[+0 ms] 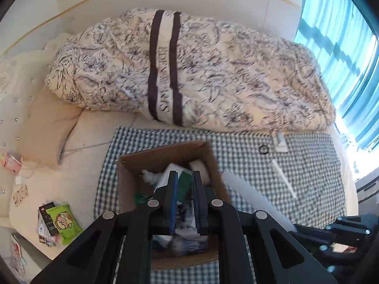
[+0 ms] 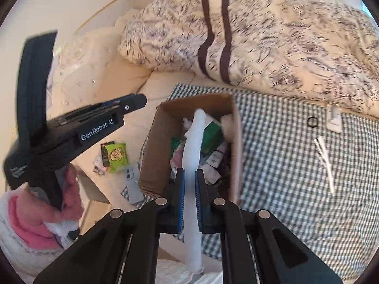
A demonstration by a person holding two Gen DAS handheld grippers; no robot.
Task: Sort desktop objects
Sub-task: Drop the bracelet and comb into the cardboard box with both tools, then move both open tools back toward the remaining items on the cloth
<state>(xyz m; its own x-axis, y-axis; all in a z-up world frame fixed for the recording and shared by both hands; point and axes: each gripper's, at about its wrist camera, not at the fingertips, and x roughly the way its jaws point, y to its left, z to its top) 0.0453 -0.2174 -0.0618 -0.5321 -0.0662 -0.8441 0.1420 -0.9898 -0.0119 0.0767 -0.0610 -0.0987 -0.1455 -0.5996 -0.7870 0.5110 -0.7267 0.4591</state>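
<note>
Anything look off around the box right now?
Yes: the long white tube in the right claw looks longer than the already crowded cardboard box, so it may stick out. A comb lies outside on the checked cloth.

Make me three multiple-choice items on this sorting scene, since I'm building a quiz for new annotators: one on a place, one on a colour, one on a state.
1. Where does the white comb lie?
A. In the cardboard box
B. On the checked cloth, right of the box
C. On the pillow

2. What colour is the snack packet left of the box?
A. Green
B. Red
C. Blue

3. What is the right gripper doing?
A. Open, empty
B. Shut on the white tube
C. Shut on the comb

Answers: 1 B, the comb rests on the checked cloth outside the cardboard box. 2 A, its wrapper is bright green. 3 B, the jaws clamp the white tube, whose tip reaches over the box.
</note>
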